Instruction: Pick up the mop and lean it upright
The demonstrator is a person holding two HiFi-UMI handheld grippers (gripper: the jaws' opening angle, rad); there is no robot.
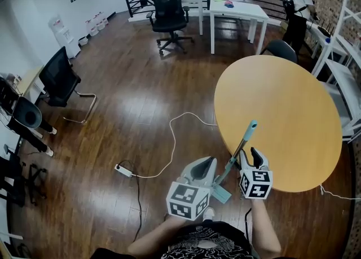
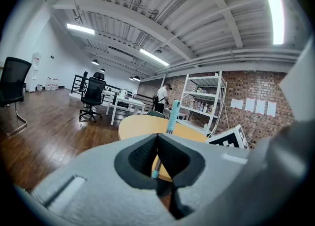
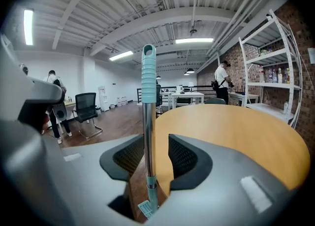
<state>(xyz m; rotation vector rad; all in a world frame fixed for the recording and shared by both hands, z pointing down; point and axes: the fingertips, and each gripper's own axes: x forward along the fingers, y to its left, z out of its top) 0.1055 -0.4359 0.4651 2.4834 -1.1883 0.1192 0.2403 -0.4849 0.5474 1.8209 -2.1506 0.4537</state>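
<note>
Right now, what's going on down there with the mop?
A person holds a gripper in each hand by the round yellow table. The mop stands tilted, its handle leaning on the table's edge and its head on the floor. The right gripper has its jaws apart with the handle in the gap, pads not pressing. The left gripper sits beside the mop, jaws together, holding nothing.

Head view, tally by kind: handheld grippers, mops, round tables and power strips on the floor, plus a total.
Grey handheld grippers with marker cubes: 2 (left gripper, right gripper)
Mop with metal pole and teal grip: 1
Round yellow wooden table: 1
White power strip on the floor: 1
Total: 5
</note>
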